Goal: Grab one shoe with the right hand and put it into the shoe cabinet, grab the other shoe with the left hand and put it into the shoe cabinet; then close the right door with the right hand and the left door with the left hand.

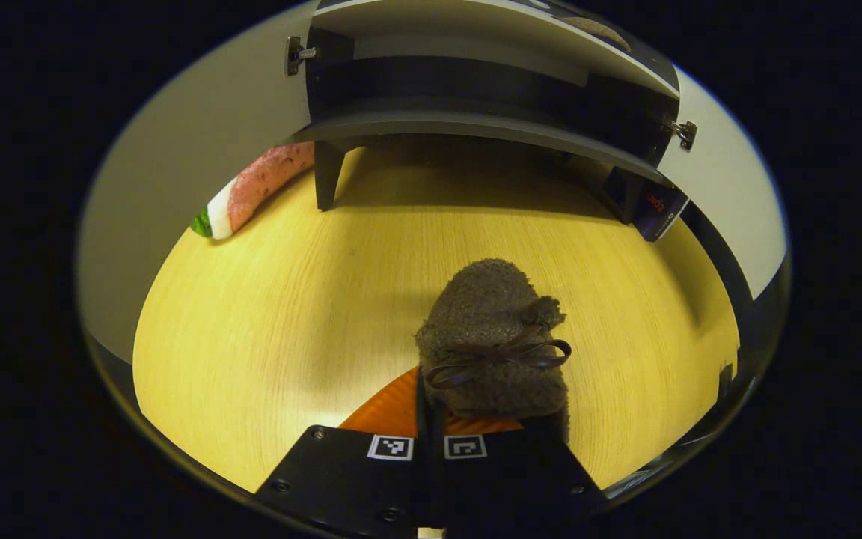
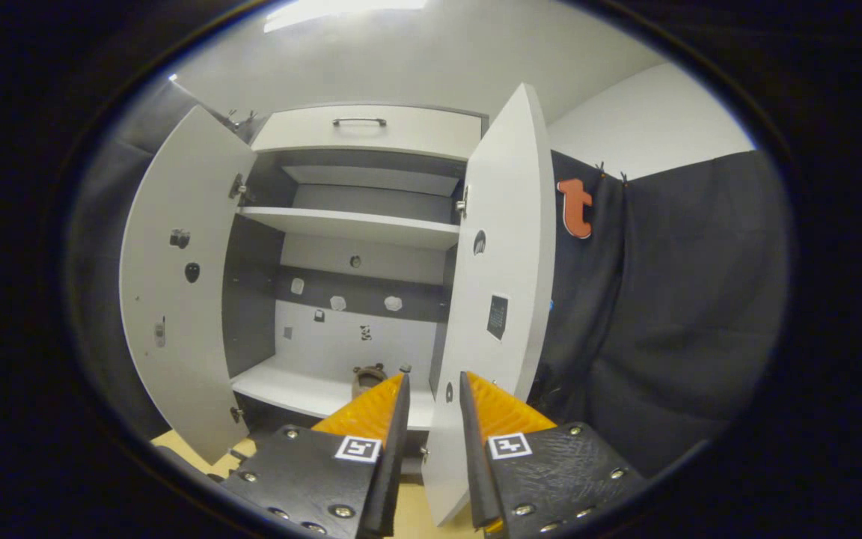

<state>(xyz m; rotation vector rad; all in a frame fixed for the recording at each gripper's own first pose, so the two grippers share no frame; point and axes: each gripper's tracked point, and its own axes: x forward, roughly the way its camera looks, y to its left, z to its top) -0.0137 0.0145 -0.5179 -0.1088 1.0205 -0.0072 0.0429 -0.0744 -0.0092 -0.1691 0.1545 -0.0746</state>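
1. Down on the wooden floor (image 1: 266, 314), short of the shoe cabinet (image 1: 476, 127), our left gripper (image 1: 429, 419) is clamped on the furry brown shoe (image 1: 491, 337), fingers nearly together.
2. We judge the other shoe (image 2: 368, 376) already sits on the bottom shelf (image 2: 289, 385).
3. Our right gripper (image 2: 431, 397) holds nothing, fingers slightly apart, near the right door (image 2: 502, 247).
4. Next we carry this shoe onto the shelf.

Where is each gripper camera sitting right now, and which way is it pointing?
Left gripper view: low over the wooden floor, aimed at the shoe cabinet's base; left gripper shut on a fuzzy brown shoe.
Right gripper view: higher up, facing the cabinet front, both doors open, a shoe on the bottom shelf; right gripper empty, jaws apart.
Shared: the cabinet.
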